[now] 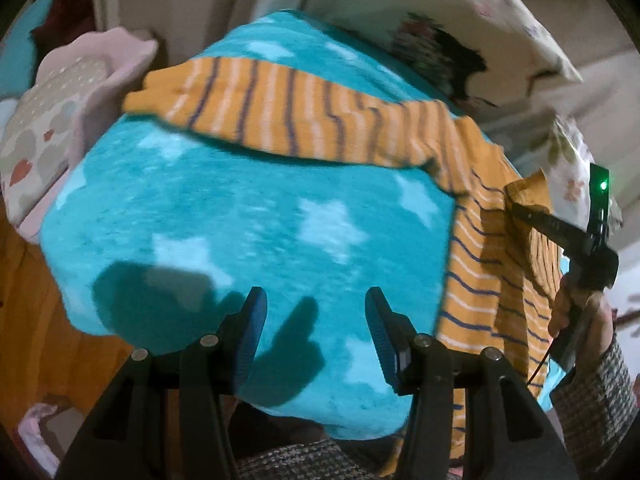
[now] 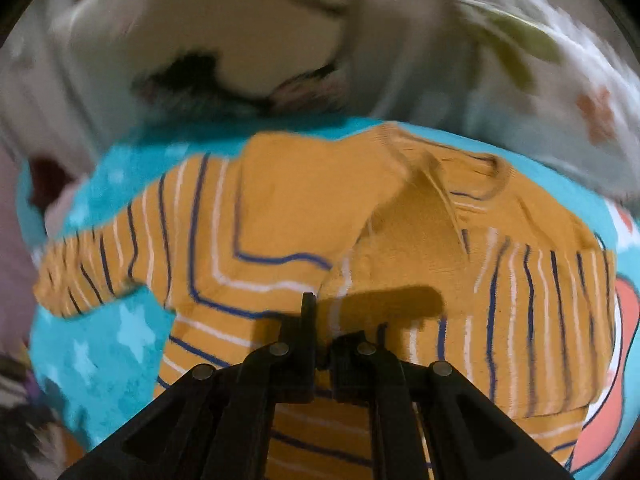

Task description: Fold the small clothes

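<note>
Early stage: orange knit top with navy and white stripes [image 2: 280, 240] spread on teal star-print fleece blanket [image 1: 240, 208]. Right hand-held gripper [image 2: 324, 320] clenched on fabric, first fold begun; left hand-held gripper [image 1: 316, 312] released, hovering.

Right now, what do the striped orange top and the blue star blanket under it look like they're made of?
Striped orange top: looks like soft cotton knit, matte, with a ribbed neckline; it creases limply where the right gripper pinches it. Blue star blanket: probably fleece or plush, with a fuzzy, napped surface and no sheen. Blur leaves both uncertain.
</note>
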Motion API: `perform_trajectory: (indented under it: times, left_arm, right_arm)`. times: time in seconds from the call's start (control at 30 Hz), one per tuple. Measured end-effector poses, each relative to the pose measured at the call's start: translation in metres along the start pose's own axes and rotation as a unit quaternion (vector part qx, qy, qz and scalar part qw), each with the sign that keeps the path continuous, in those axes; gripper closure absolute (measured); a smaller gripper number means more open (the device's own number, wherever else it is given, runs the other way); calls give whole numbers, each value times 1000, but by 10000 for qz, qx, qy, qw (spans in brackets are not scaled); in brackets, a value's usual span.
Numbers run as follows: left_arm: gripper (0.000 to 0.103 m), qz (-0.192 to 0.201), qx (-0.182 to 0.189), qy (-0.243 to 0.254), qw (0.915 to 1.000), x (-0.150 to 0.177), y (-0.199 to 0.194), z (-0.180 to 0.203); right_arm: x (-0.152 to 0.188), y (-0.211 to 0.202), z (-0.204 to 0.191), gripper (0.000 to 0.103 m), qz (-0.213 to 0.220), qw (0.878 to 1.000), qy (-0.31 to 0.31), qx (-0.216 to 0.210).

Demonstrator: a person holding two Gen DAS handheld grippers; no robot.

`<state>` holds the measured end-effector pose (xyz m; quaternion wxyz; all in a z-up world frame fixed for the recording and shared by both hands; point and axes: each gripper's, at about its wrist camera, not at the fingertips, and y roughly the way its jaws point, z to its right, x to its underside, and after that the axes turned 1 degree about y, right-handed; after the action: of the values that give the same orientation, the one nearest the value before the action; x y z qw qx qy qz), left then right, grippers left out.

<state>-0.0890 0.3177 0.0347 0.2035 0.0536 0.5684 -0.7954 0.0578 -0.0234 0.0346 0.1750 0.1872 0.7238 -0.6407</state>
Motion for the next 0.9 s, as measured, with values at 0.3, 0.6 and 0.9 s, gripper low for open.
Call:
perform_trajectory:
  times: [0.3,0.6,0.9]
  left_arm:
    - [53,34,-26,-301,9995,-13,1,-28]
    - [49,247,-232,-627,9975,-32,-7,-59]
    - [45,316,213,-1239,9916,-73,27,-78]
  right_arm:
    - [32,19,-135,50,388,9288,-3193,1839]
    - [56,16,-171,50,255,9292,-3472,1244]
    - [47,-38,-90,46,175,9870,-1421,732]
